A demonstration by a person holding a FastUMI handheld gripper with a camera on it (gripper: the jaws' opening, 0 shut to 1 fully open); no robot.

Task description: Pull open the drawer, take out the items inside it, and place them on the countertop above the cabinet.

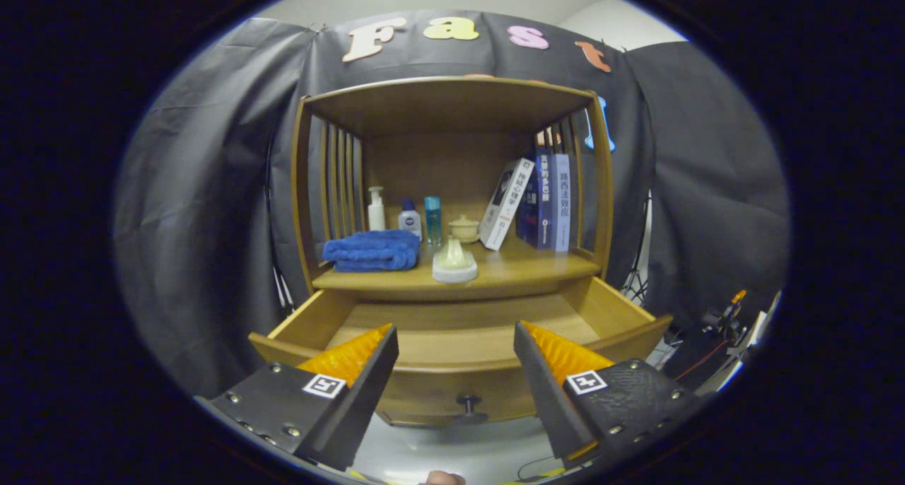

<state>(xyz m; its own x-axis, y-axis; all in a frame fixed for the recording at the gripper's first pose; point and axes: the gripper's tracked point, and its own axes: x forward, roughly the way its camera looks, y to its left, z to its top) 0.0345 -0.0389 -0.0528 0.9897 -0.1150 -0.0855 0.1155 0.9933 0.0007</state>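
Gripper view
Gripper (456,343): fingers spread wide apart, nothing between them; held back from the cabinet, tips level with the drawer's front edge.
Drawer (452,389): pulled out toward the camera, front panel just ahead of and between the fingers; round dark knob (467,403) at the middle of the panel, below the tips.
Drawer interior: bare wood bottom is what can be seen; the part behind the front panel and fingers is hidden.
Cabinet (305,188): wooden, slatted sides, open shelf under a flat top board.
Countertop (537,266): the shelf surface directly above the drawer, beyond the fingers.
Blue towel (372,250): folded, on the countertop's left part.
Pale lidded dish (454,261): near the countertop's front edge, centre, just right of the towel.
Back row: white pump bottle (376,209), small white bottle with blue cap (409,220), clear blue bottle (433,220), small cream lidded pot (464,228), left to right.
Books (544,202): on the right; one white book (505,203) leans against the upright dark ones.
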